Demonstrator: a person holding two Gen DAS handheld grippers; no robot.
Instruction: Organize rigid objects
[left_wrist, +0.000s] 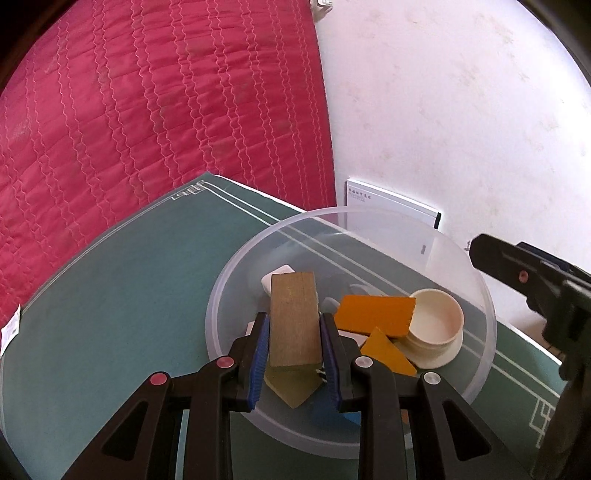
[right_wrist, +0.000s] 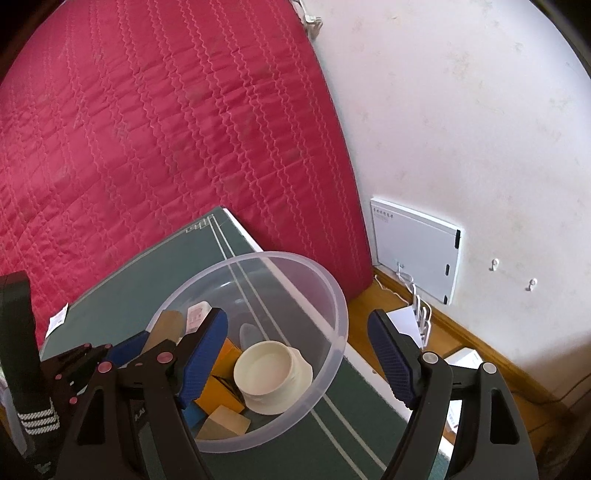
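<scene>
Left gripper: pinching the olive-brown wooden block over the clear plastic bowl.
Right gripper: fingers spread, empty.
Technique: lower before releasing.

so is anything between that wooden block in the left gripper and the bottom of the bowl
Yes. The left gripper is shut on the wooden block above the clear bowl. Orange pieces, a cream lid and a white piece already cover much of the bowl's floor, so the block would probably land on some of them.

One clear bowl, one cream cup, two orange blocks (both flat).
</scene>
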